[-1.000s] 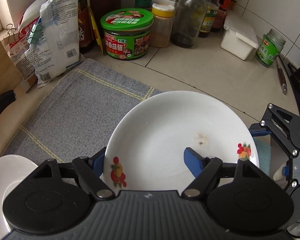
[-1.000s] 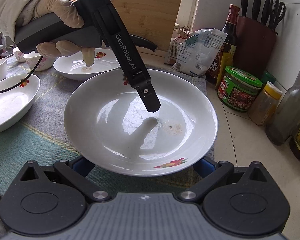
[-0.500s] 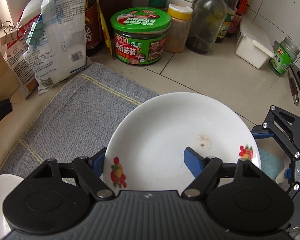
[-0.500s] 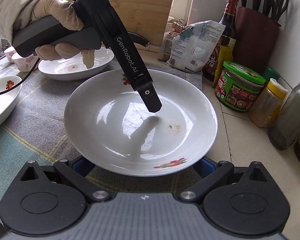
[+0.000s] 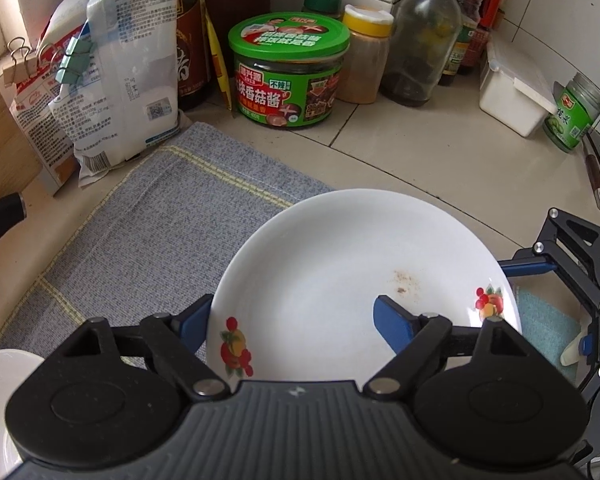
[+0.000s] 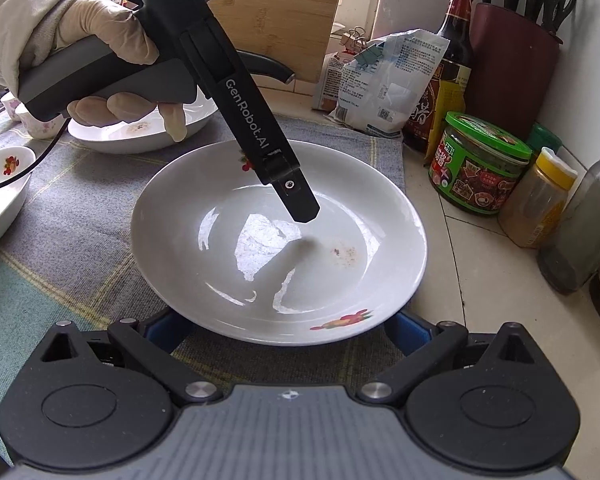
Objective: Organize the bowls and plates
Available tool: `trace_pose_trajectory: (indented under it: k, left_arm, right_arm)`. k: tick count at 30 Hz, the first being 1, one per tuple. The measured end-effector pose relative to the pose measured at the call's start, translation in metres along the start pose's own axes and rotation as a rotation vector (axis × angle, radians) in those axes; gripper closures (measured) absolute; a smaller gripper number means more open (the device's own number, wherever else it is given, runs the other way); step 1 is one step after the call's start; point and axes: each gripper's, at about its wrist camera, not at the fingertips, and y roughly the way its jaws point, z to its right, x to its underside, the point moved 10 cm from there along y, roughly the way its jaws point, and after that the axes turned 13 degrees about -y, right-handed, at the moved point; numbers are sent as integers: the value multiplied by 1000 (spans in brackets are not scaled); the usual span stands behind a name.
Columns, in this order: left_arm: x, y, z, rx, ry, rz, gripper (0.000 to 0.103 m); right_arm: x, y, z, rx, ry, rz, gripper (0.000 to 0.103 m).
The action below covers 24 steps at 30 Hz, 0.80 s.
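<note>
A white deep plate with fruit prints (image 5: 340, 280) (image 6: 260, 272) is held just above the grey cloth (image 5: 140, 240). My left gripper (image 5: 296, 320) is shut on its rim, one blue finger (image 5: 392, 324) inside the plate, the other under it. It shows in the right wrist view (image 6: 296, 204). My right gripper (image 6: 284, 328) is wide open, its fingers under the plate's near edge. A second white plate (image 6: 140, 132) lies behind; a bowl (image 6: 0, 184) sits at the left.
Along the wall stand a green-lidded jar (image 5: 288, 76), a yellow-lidded spice jar (image 5: 364, 56), bottles (image 5: 420, 40), a white box (image 5: 512, 88) and clipped bags (image 5: 112, 72). A knife block (image 6: 512, 48) and a cutting board (image 6: 280, 12) stand at the back. Small cups (image 6: 36, 120) are far left.
The plate, held by my left gripper, has moved toward the jars at the cloth's right end. Both grippers moved with it; their grip has not changed.
</note>
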Motion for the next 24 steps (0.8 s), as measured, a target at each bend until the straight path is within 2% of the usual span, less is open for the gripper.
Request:
trace_pose_trajectory:
  k: [4, 6, 10, 12, 19, 24]
  left_arm:
    - [0, -18, 4, -19, 16, 59, 13]
    - [1, -30, 6, -17, 10, 85, 8]
    - [6, -63, 12, -29, -6, 161, 7]
    - [11, -79, 14, -38, -27, 198, 2]
    - [40, -135, 17, -134, -106, 333, 1]
    - [76, -162, 15, -227, -198, 381, 1]
  right_arm:
    - [0, -10, -2, 5, 29, 3, 0]
    - [0, -16, -3, 10, 44, 3, 0]
    - [0, -27, -6, 32, 64, -8, 0]
    - [-2, -34, -6, 50, 88, -6, 0]
    - [-10, -59, -16, 123, 97, 20, 0]
    - [-17, -69, -26, 150, 57, 43, 0]
